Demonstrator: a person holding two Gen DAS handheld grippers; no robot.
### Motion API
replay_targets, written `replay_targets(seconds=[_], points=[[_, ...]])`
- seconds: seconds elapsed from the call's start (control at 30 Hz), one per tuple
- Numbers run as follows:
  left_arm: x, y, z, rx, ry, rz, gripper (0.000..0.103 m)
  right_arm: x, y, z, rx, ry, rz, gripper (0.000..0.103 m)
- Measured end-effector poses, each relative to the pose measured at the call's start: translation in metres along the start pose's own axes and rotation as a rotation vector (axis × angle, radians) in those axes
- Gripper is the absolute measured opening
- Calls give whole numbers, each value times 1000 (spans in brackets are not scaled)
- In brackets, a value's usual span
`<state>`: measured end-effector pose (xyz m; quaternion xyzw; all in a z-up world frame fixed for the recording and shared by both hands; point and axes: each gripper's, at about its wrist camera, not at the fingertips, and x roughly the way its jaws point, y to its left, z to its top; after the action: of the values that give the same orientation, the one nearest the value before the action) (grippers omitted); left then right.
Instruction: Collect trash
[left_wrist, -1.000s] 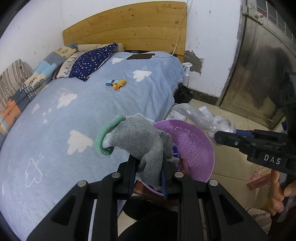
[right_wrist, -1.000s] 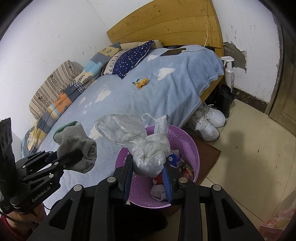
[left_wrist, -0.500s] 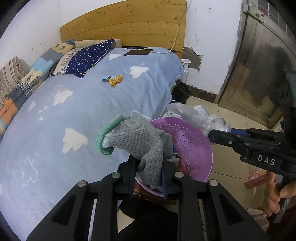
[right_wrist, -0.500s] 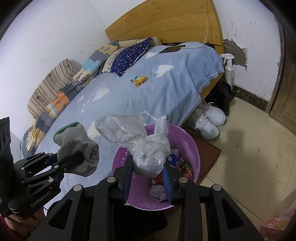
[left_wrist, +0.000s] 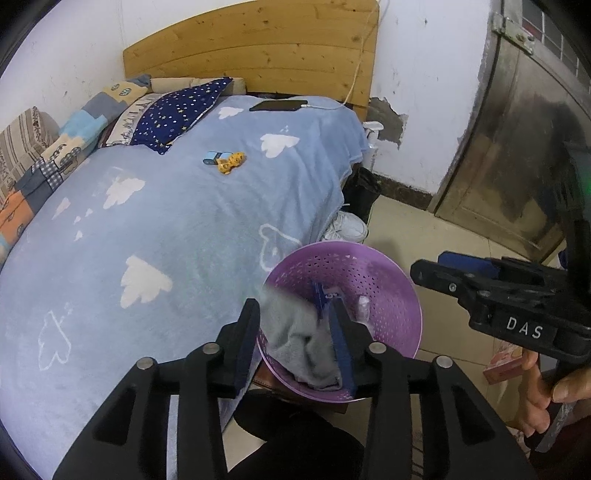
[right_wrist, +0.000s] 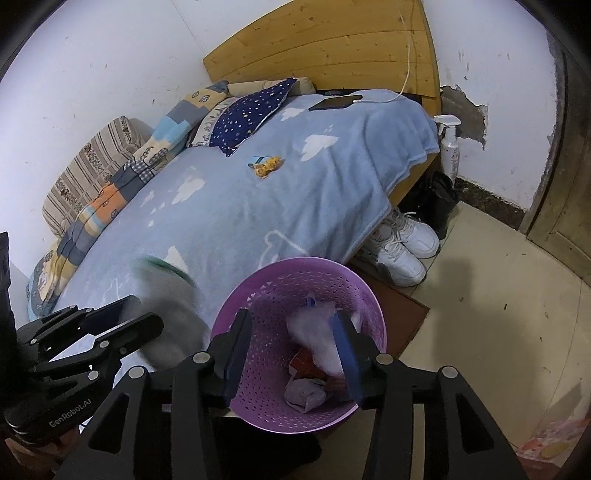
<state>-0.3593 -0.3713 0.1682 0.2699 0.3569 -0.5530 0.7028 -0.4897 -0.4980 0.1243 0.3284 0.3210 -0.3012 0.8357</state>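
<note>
Both of your tools stand with jaws spread wide: your left hand-held gripper (left_wrist: 295, 325) grips nothing, a blurred grey sock (left_wrist: 306, 343) loose between its fingers at the near rim of the purple basket (left_wrist: 402, 295); your right hand-held gripper (right_wrist: 291, 332) is likewise empty above the same basket, where a white plastic bag (right_wrist: 317, 339) and a grey bundle (right_wrist: 304, 395) lie inside. Beyond, the blue bed (right_wrist: 258, 206) carries a small yellow toy (right_wrist: 266, 164); white sneakers (right_wrist: 406, 247) sit beside it.
</note>
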Motion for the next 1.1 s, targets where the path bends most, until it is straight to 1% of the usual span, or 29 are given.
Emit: replay_targets(seconds=[0.03, 0.1, 0.13, 0.17, 0.23, 0.27, 0.3, 0.33, 0.37, 0.4, 0.43, 0.47, 0.53, 0.57, 0.6, 0.63, 0.67, 0.73, 0.77, 0.8, 0.83, 0.9, 0.97, 1.07, 1.1], points=[[-1, 0, 1, -2, -4, -4, 41, -1, 0, 0, 0, 0, 2, 49], [-5, 0, 1, -4, -14, -4, 51, -3, 1, -1, 4, -1, -1, 50], [-7, 0, 2, -8, -21, -1, 63, -4, 1, -1, 5, -1, -4, 51], [-10, 0, 2, -14, -32, 2, 66, -6, 1, 0, 5, -4, -11, 52], [-19, 2, 1, -29, -64, -3, 67, -12, 4, 0, -6, -22, -29, 60], [-23, 4, 1, -40, -77, -5, 68, -17, 6, -1, -13, -36, -50, 62], [-32, 8, -1, -58, -106, -2, 70, -21, 8, -1, -22, -53, -77, 68], [-40, 11, -3, -69, -135, 12, 76, -26, 11, -2, -35, -71, -111, 71], [-46, 13, -5, -73, -156, 25, 82, -31, 16, -2, -52, -90, -153, 72], [-58, 16, -10, -79, -201, 51, 84, -37, 23, -3, -80, -122, -214, 75], [-67, 19, -15, -82, -231, 70, 87, -42, 30, -5, -100, -152, -257, 81], [-77, 23, -20, -88, -259, 95, 92, -49, 38, -8, -114, -188, -292, 83], [-98, 33, -37, -106, -312, 140, 99, -60, 50, -14, -118, -264, -331, 93], [-107, 37, -43, -116, -331, 158, 100, -65, 57, -17, -115, -297, -349, 95], [-119, 43, -54, -126, -349, 194, 101, -71, 65, -22, -109, -329, -372, 99], [-126, 45, -61, -129, -358, 231, 103, -75, 74, -28, -98, -358, -390, 102], [-136, 47, -70, -131, -370, 290, 103, -79, 80, -33, -90, -376, -382, 102], [-149, 47, -85, -129, -380, 371, 103, -88, 93, -49, -74, -398, -316, 102], [-153, 48, -93, -129, -383, 405, 103, -90, 97, -55, -61, -404, -296, 102], [-158, 49, -101, -132, -379, 439, 103, -92, 100, -61, -42, -409, -292, 102], [-162, 51, -109, -140, -375, 454, 103, -93, 104, -68, -26, -407, -302, 102], [-169, 57, -126, -175, -379, 437, 103, -93, 113, -77, -38, -404, -313, 102], [-175, 63, -135, -195, -379, 421, 103, -91, 122, -86, -72, -401, -326, 102], [-188, 72, -150, -244, -450, 401, 103, -83, 133, -97, -135, -362, -345, 102], [-191, 76, -154, -262, -465, 386, 103, -82, 134, -99, -144, -363, -352, 102]])
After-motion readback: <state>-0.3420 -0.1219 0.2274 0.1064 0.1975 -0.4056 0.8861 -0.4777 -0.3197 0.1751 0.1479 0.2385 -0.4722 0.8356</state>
